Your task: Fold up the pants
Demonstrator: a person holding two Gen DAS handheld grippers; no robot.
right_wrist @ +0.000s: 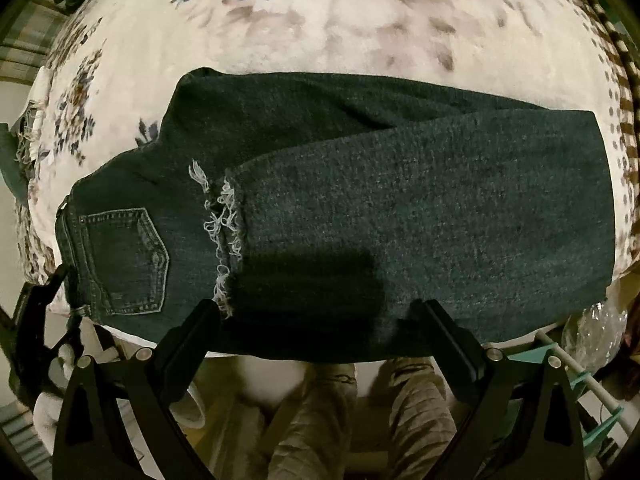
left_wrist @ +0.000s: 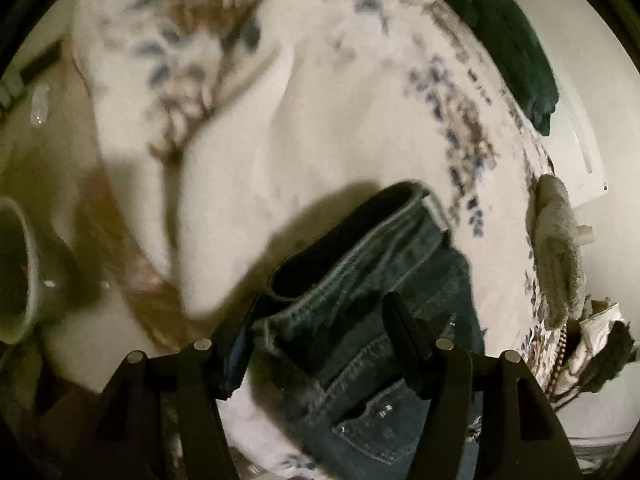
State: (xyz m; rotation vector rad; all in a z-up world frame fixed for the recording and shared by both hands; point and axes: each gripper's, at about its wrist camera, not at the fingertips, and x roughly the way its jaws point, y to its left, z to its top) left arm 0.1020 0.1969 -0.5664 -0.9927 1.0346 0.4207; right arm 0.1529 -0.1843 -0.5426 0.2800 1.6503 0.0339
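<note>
Dark blue jeans (right_wrist: 400,208) lie folded on a floral blanket (right_wrist: 320,32), legs doubled back so the frayed hems (right_wrist: 224,232) rest near the back pocket (right_wrist: 124,260). My right gripper (right_wrist: 316,304) hovers open over the jeans' near edge, nothing between its fingers. In the left wrist view the waistband (left_wrist: 352,248) gapes open at the end of the jeans. My left gripper (left_wrist: 323,298) stands open astride the waistband, the denim between its fingers without being pinched. The left gripper's body (right_wrist: 32,308) shows at the waist end in the right wrist view.
A green mug (left_wrist: 20,272) stands left of the blanket (left_wrist: 240,140). A dark green garment (left_wrist: 516,52) and a beige knitted piece (left_wrist: 556,248) lie at its right edge. The person's legs (right_wrist: 320,420) stand at the near edge, beside a teal rack (right_wrist: 580,376).
</note>
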